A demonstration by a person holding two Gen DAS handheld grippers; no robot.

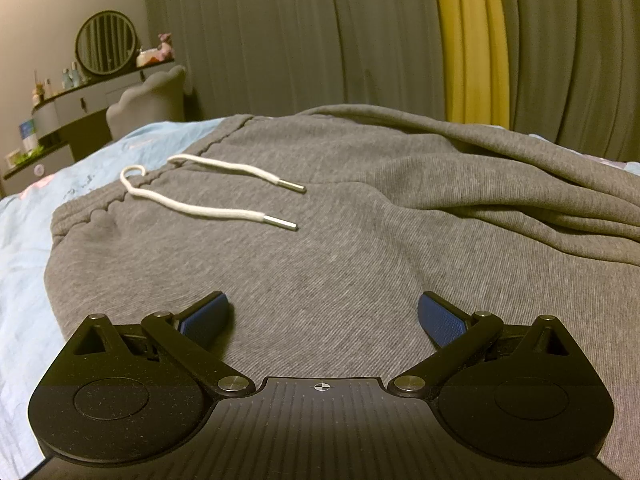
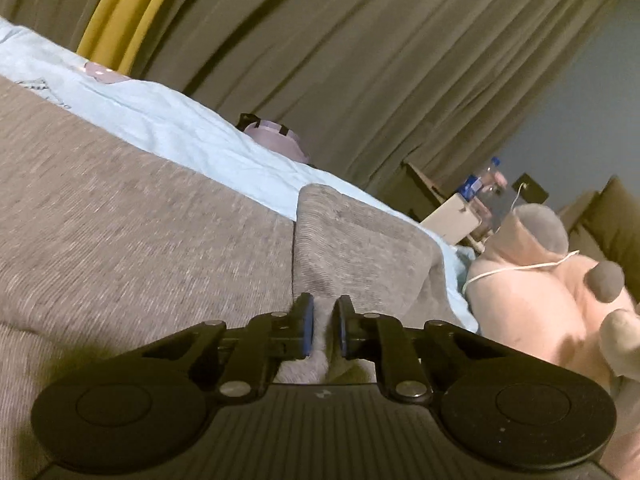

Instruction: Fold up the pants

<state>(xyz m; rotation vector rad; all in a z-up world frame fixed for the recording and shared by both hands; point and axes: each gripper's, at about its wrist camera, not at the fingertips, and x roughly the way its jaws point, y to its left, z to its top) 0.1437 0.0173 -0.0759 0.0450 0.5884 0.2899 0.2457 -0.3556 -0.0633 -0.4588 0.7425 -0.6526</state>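
in the left wrist view, the grey pants are lying spread across a light blue bedsheet, with the elastic waistband at the left and 2 ends of a white drawstring trailing loose over the front. the left gripper is hovering low over the cloth with its jaws standing wide apart and nothing between the blue pads. the fabric is looking like thick, soft jersey: limp, light enough for 1 grip, not fragile, and rough enough that it is unlikely to be slipping; the rumpled leg at the right is suggesting it will be sagging and dragging when lifted. in the right wrist view, the picture is sitting tilted, and the right gripper is standing drawn almost together, pinching a raised fold of the grey cloth near the cuff end of a leg, just beside the sheet's edge. a pink plush toy is lying near that end. judging from this, the hem and the waistband are the firmest places to be taking hold, since double seams there are resisting stretch.
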